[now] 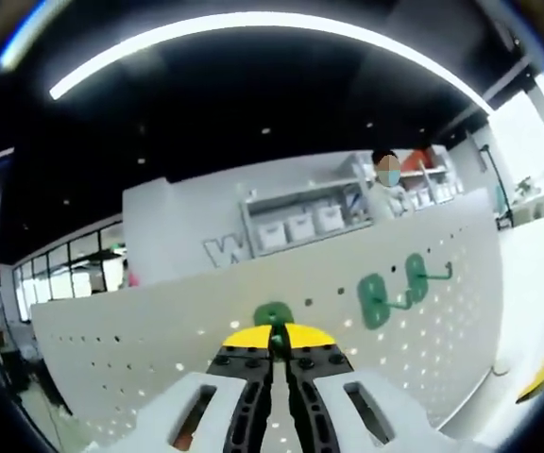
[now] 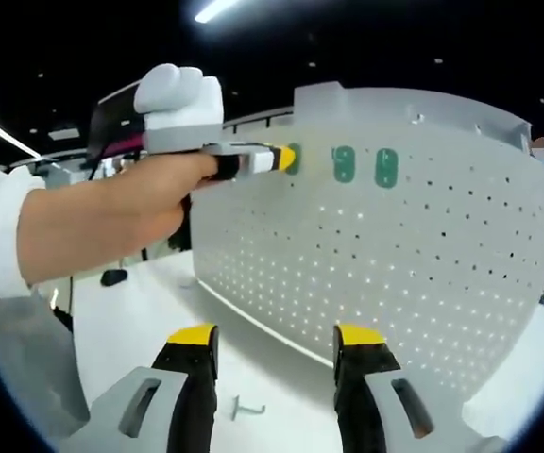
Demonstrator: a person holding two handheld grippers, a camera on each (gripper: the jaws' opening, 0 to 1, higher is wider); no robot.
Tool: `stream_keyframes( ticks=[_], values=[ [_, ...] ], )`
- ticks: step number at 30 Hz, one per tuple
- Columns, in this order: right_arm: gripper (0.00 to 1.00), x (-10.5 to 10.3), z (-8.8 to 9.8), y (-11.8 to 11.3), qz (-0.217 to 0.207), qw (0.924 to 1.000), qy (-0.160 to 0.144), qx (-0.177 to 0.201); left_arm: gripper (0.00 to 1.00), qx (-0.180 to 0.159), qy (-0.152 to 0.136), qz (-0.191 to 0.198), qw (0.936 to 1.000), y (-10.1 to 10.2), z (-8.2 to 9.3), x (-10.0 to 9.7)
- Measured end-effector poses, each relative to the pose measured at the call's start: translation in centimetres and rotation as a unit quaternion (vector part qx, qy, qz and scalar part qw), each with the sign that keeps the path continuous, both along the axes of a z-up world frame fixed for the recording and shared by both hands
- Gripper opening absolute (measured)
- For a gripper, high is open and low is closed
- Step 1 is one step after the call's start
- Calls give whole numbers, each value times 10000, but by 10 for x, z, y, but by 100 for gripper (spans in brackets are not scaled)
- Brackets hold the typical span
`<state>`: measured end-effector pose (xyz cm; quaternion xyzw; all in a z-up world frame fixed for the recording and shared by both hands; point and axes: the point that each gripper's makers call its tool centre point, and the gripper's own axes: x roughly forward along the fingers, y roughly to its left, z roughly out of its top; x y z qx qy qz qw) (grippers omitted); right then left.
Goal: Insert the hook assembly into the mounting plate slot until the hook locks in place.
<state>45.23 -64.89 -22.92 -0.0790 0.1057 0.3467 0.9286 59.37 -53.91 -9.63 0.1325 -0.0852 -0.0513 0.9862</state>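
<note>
Pinched at its flat base between the left hand-held gripper's (image 1: 279, 351) pressed-together jaws, the green hook (image 1: 274, 314) looks light, rigid and slippery against the pegboard (image 2: 423, 255), while the right hand-held gripper (image 2: 277, 342) hangs spread and empty.

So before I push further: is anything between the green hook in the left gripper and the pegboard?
Nothing visible. The left gripper holds the green hook right at the pegboard; the two mounted hooks sit off to the side.
</note>
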Motion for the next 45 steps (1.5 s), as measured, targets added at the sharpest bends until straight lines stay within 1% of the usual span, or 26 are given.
stream_keyframes(
  ticks=[9,14,19,23,25,31,36,39,43,45],
  values=[
    [49,0,-4,-5,-53,10000,41,-38,4,38,-27,129,9999,-1,-1,1],
    [49,0,-4,-5,-51,10000,54,-64,4,-112,-19,185,9998,-1,-1,2],
    [49,1,-6,-7,-73,9999,72,-67,4,-21,-47,216,9998,-2,-2,1],
    [48,-1,-8,-6,-59,9999,105,-93,4,-117,-52,237,9996,-2,-4,2],
    [48,-1,-9,-5,-51,9999,101,-102,4,-81,-53,236,9997,-2,-4,1],
    [48,-3,-8,-4,-44,9999,96,-97,5,-96,-8,173,9998,-3,-6,1],
    [48,-3,-7,-6,-76,9999,88,-93,10,-73,44,86,9999,-5,-7,1],
    [48,-4,-6,-6,-95,9999,71,-92,12,-123,67,34,9999,-5,-8,0],
    [48,-5,-6,-6,-103,9999,62,-107,14,-161,57,-43,9998,-6,-6,-5],
    [48,-5,-6,-5,-112,9999,53,-98,15,-102,44,-88,9999,-7,-6,-9]
  ],
)
